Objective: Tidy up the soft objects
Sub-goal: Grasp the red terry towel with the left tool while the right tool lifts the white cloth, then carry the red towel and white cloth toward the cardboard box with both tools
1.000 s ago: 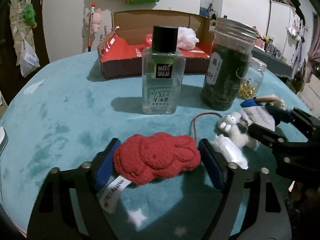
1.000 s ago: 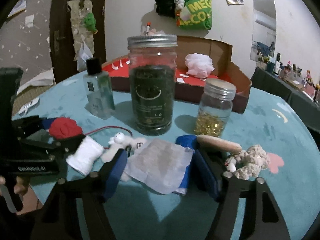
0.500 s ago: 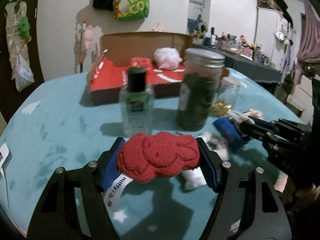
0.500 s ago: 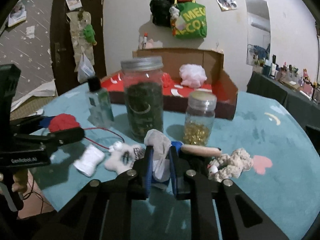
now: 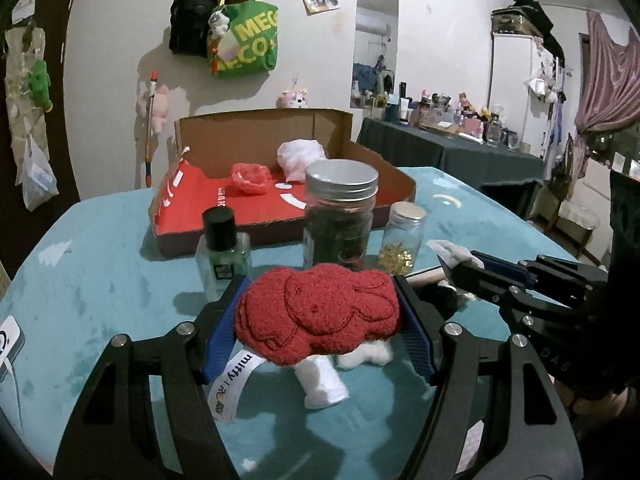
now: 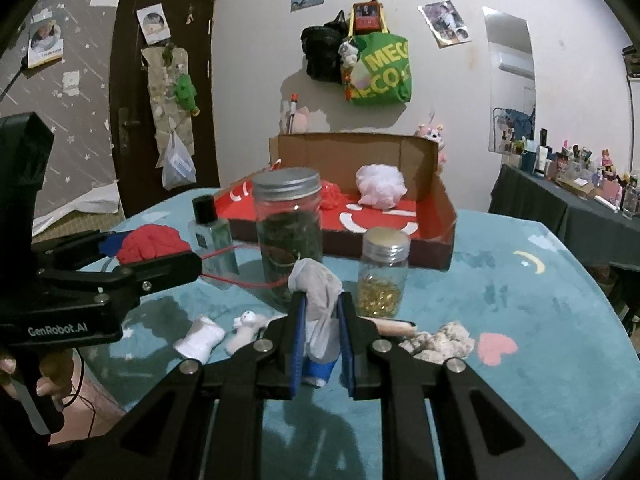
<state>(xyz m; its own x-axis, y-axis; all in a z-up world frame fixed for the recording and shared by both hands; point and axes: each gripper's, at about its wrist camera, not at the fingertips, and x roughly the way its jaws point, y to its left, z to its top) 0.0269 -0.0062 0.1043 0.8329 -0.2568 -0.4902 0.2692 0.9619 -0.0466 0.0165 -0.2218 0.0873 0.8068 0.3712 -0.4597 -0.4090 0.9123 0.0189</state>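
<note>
My left gripper (image 5: 318, 326) is shut on a red plush rabbit pouch (image 5: 320, 312) and holds it above the teal table; it also shows in the right wrist view (image 6: 154, 244). My right gripper (image 6: 322, 334) is shut on a grey-white cloth (image 6: 318, 296) with a blue part hanging below, lifted off the table. An open cardboard box with a red floor (image 6: 400, 220) stands at the back and holds a white pouf (image 6: 380, 184) and a red mesh item (image 5: 250, 176). A white roll (image 6: 200, 338), a small white plush (image 6: 248, 326) and a beige fluffy toy (image 6: 440, 340) lie on the table.
A tall jar with dark contents (image 6: 288, 232), a small jar of yellow capsules (image 6: 382, 276) and a clear bottle with a black cap (image 6: 210, 232) stand between the grippers and the box. A wooden stick (image 6: 394, 326) lies by the small jar. A red cord (image 6: 236, 280) trails on the table.
Both grippers have risen from the table with their loads. The right gripper closed on the cloth and lifted it; the left raised the red pouch, uncovering the white roll and plush.
</note>
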